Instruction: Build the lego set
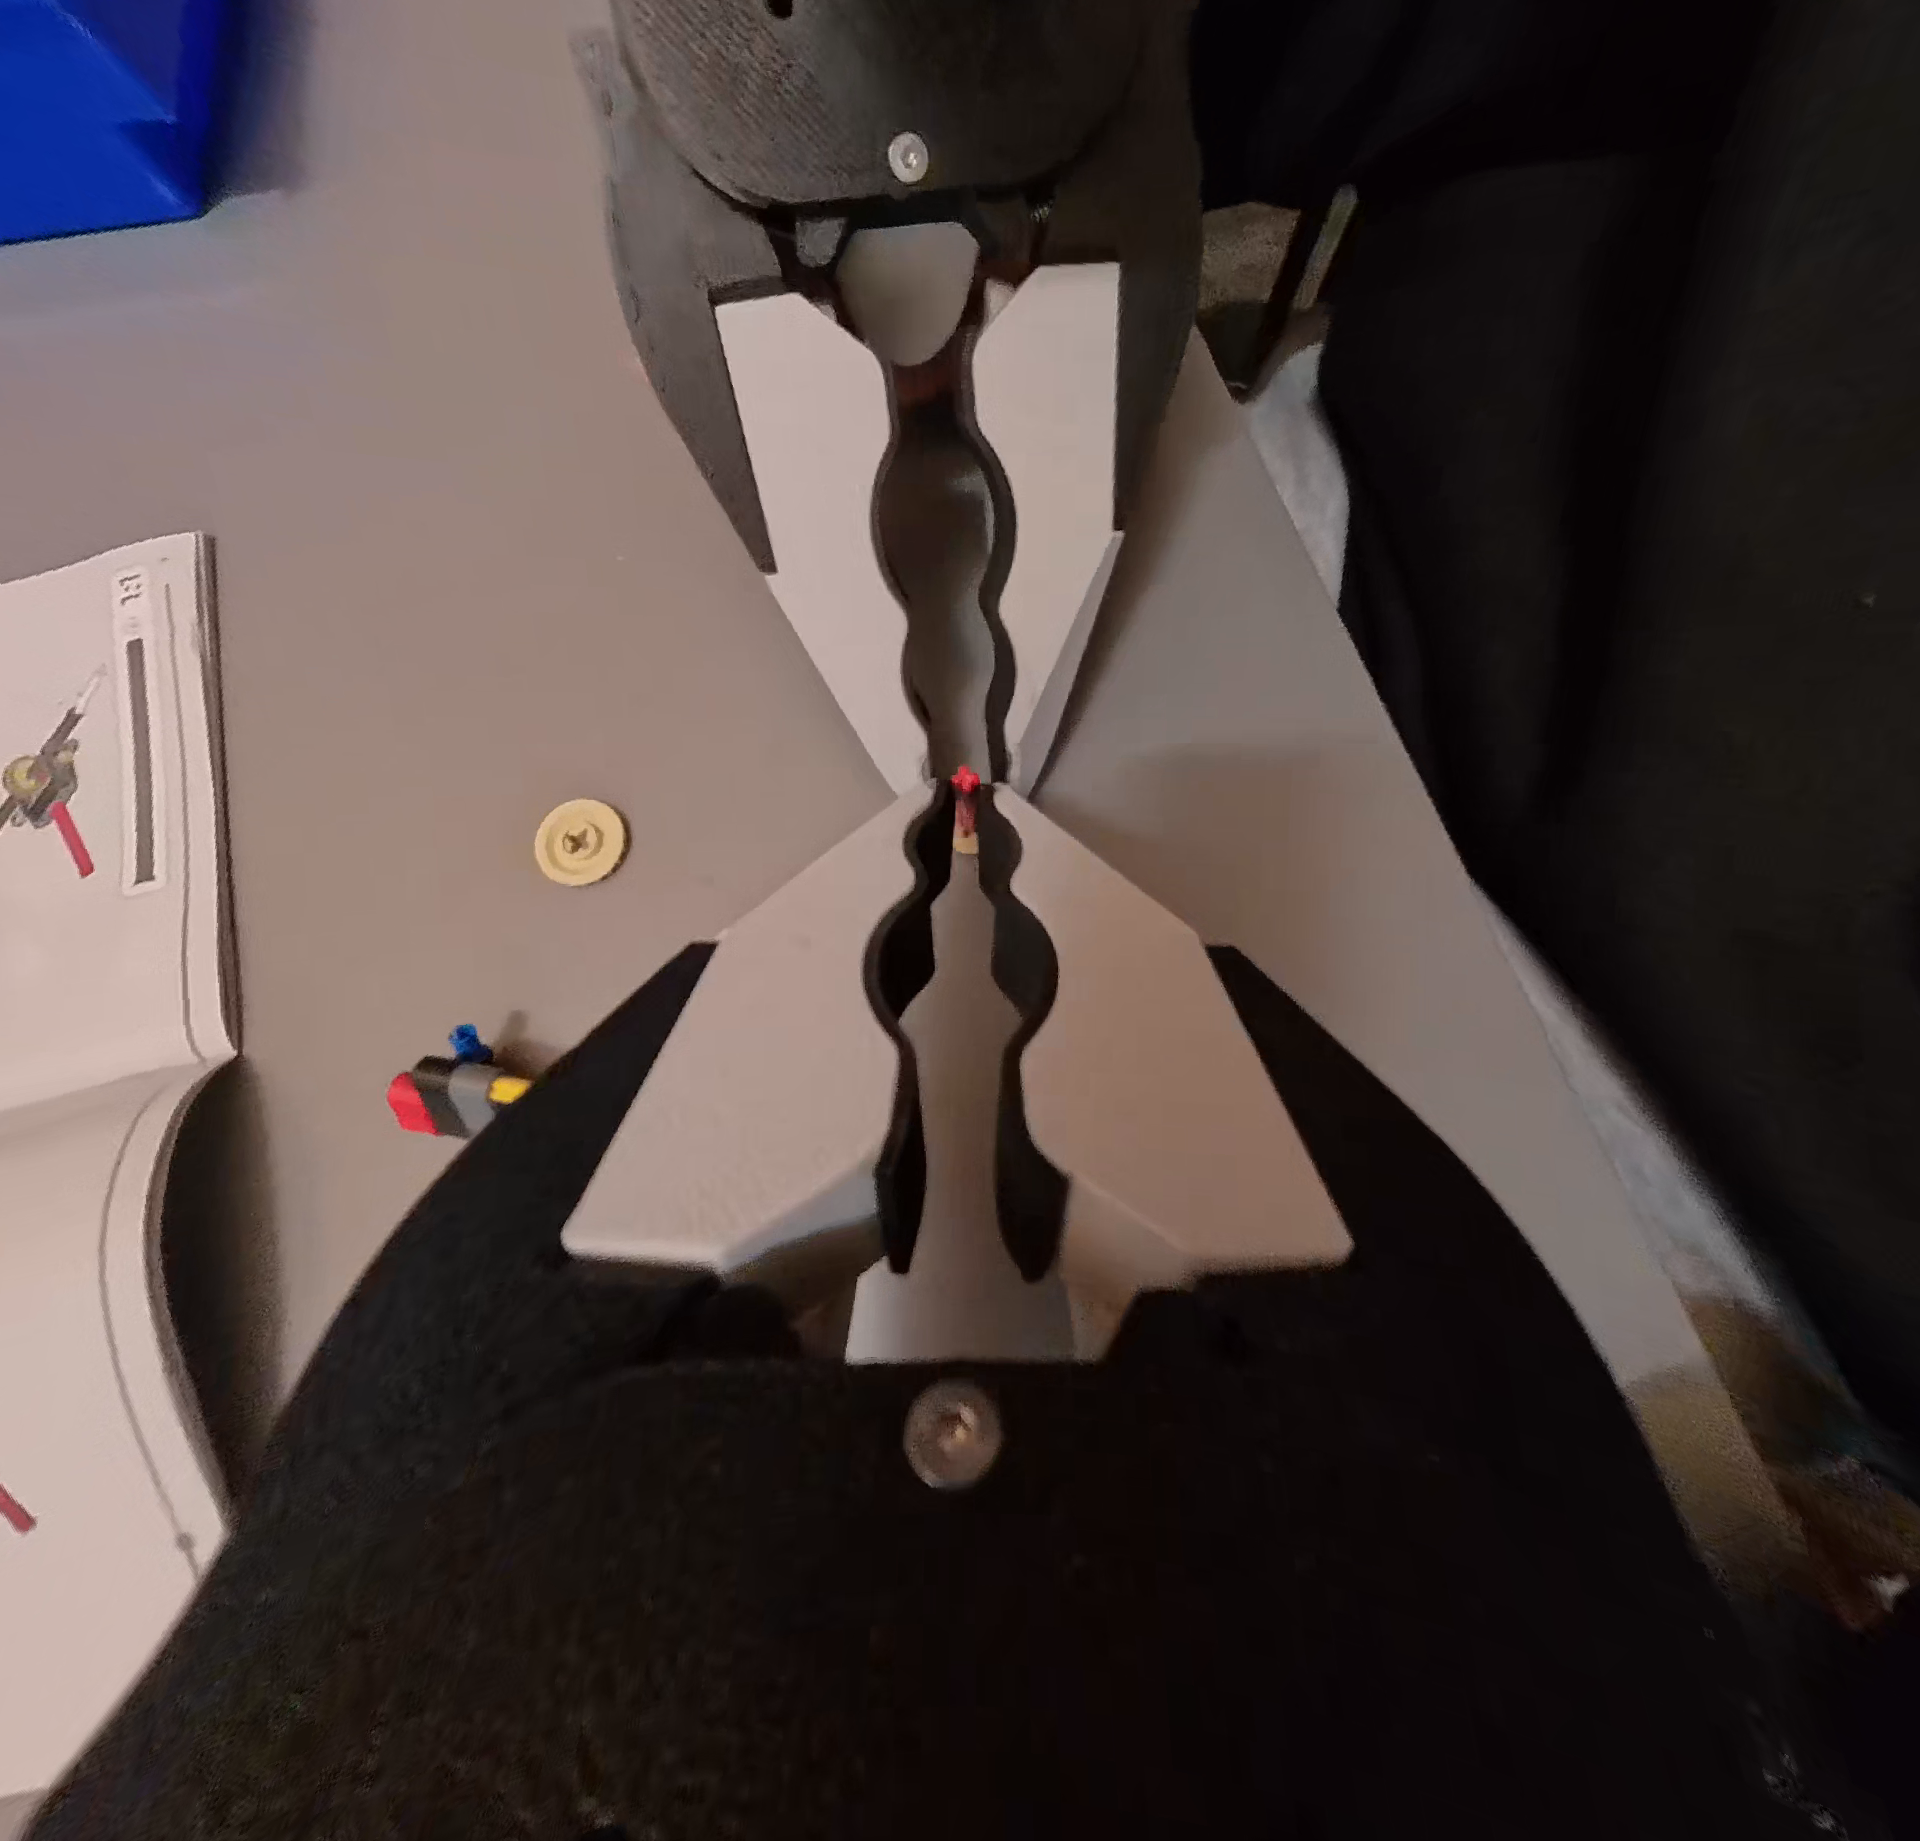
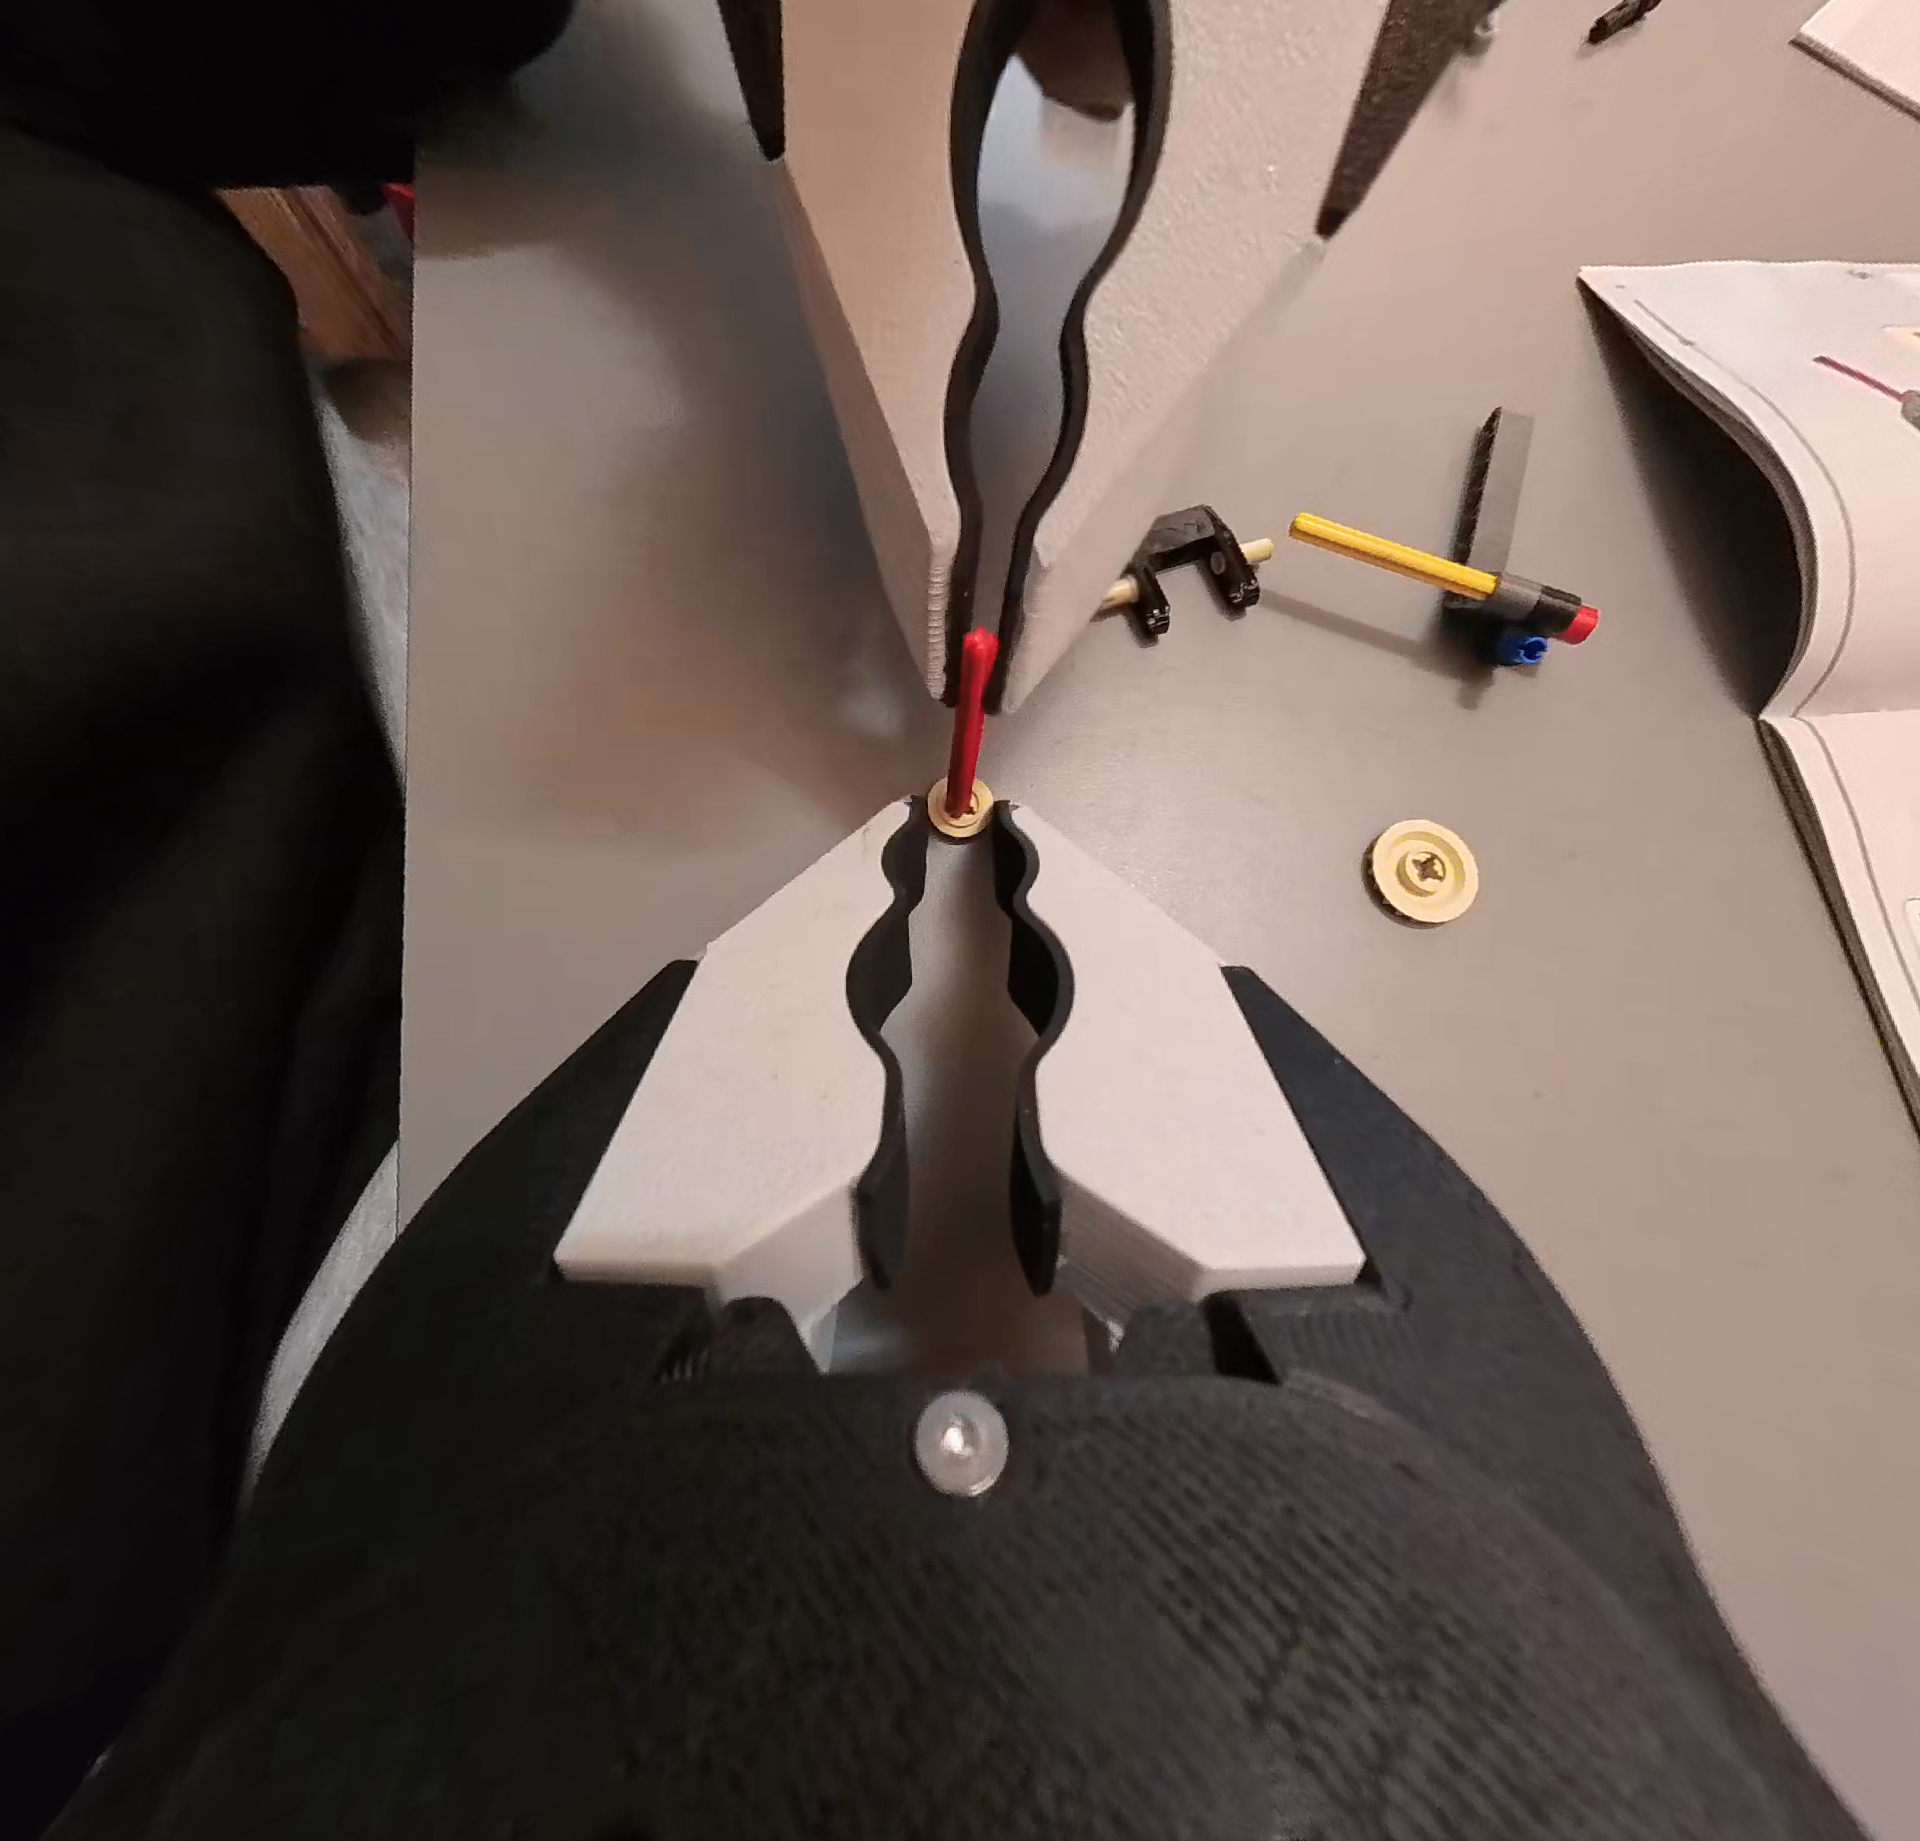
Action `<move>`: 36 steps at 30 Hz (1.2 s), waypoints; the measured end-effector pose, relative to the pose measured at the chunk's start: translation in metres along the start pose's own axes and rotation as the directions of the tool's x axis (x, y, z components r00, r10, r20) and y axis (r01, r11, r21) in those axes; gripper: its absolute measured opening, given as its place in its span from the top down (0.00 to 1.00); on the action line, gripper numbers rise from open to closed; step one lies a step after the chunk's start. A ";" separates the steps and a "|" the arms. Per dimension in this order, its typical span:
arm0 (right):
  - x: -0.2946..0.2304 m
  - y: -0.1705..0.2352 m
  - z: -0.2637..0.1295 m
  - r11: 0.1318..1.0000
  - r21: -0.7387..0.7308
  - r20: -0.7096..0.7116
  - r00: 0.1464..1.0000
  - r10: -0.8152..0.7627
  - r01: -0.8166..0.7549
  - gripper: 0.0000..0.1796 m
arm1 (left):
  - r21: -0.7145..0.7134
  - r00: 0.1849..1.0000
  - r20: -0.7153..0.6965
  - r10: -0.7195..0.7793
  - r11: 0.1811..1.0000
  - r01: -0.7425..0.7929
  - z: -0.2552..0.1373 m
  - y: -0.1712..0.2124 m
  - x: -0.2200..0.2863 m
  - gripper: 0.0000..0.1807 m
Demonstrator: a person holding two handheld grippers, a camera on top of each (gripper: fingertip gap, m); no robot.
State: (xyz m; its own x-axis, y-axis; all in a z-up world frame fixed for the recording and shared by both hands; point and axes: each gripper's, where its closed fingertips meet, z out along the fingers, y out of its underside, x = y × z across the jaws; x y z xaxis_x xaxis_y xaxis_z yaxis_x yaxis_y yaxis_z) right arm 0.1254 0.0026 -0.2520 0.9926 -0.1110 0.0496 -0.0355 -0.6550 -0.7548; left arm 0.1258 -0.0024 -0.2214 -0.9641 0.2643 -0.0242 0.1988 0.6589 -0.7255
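My left gripper (image 1: 962, 806) is shut on a thin red axle (image 2: 975, 695). In the right wrist view it comes down from the top (image 2: 971, 679) and grips the axle's upper end. My right gripper (image 2: 961, 806) is shut on a small tan round bush (image 2: 961, 815), and the axle's lower end sits in the bush's hole. In the left wrist view the right gripper (image 1: 966, 768) comes in from the top, tip to tip with mine, with the red axle (image 1: 966, 783) and a tan bit (image 1: 966, 841) between them. Both are held just above the grey table (image 2: 675, 544).
A tan round disc (image 2: 1420, 872) lies on the table. Farther off are a black connector with a tan pin (image 2: 1195, 570) and a small assembly with a yellow axle (image 2: 1496, 596). An open instruction booklet (image 2: 1808, 503) is at the right. A blue bin (image 1: 94, 77) stands far left. A person's dark clothing (image 2: 156, 752) is at the table edge. The grippers are tip to tip, or close to it.
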 end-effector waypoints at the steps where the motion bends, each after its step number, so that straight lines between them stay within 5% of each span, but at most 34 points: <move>1: 0.000 0.000 0.000 1.000 0.000 0.002 1.000 0.003 -0.003 0.94 | -0.014 1.000 -0.010 0.001 1.000 -0.001 0.000 0.000 -0.002 0.99; 7: 0.001 0.000 0.000 1.000 -0.001 -0.013 1.000 0.020 -0.020 0.93 | -0.092 0.998 0.038 -0.054 0.994 0.057 0.002 -0.002 -0.003 0.99; 15: 0.001 0.000 0.000 1.000 -0.002 -0.021 0.999 0.026 -0.026 0.94 | 0.018 0.956 0.159 -0.246 0.969 0.247 0.000 0.001 -0.002 0.99; 36: 0.001 0.000 0.000 0.999 -0.002 -0.007 0.999 0.044 -0.044 0.94 | -0.222 0.999 -0.043 0.032 0.974 -0.040 0.001 0.000 -0.001 0.99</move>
State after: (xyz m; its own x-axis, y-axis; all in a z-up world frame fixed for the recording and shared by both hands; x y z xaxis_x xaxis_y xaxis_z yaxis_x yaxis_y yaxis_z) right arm 0.1263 0.0027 -0.2524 0.9892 -0.1450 0.0208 -0.0795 -0.6507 -0.7552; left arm 0.1262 -0.0031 -0.2225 -0.9490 0.3149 -0.0179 0.2718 0.7878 -0.5527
